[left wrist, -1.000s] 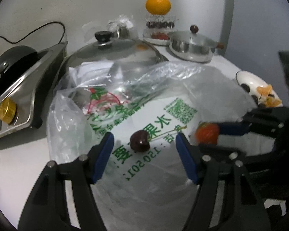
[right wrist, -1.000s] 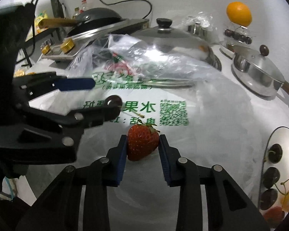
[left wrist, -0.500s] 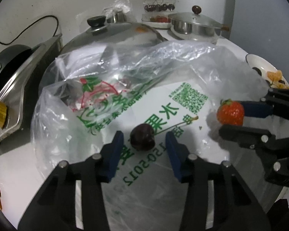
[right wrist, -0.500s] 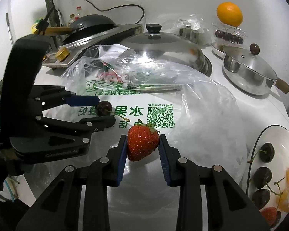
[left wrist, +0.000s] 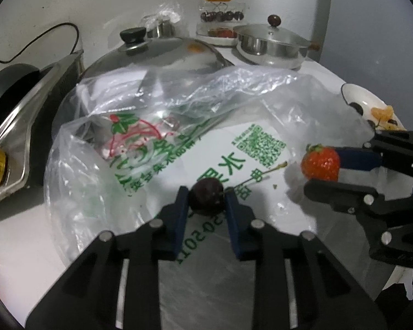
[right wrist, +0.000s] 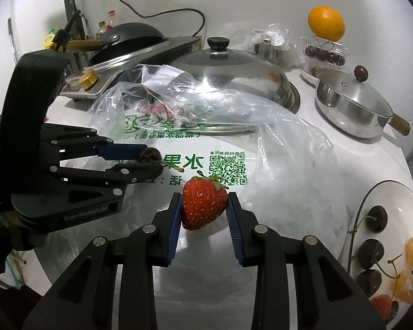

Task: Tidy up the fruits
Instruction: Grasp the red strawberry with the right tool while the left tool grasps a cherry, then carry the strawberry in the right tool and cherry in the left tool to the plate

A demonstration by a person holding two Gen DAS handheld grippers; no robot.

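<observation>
Left gripper (left wrist: 206, 206) just closed on the cherry (left wrist: 206, 200) over the bag (left wrist: 157, 148) mid-counter; right gripper (right wrist: 205, 214) is clamped on the strawberry (right wrist: 203, 203). Squeeze harder and they'll bruise, or the cherry's stem snags plastic.

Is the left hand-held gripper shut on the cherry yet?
Shut. The left hand-held gripper has just been closing, and both blue pads press the sides of the cherry.
</observation>
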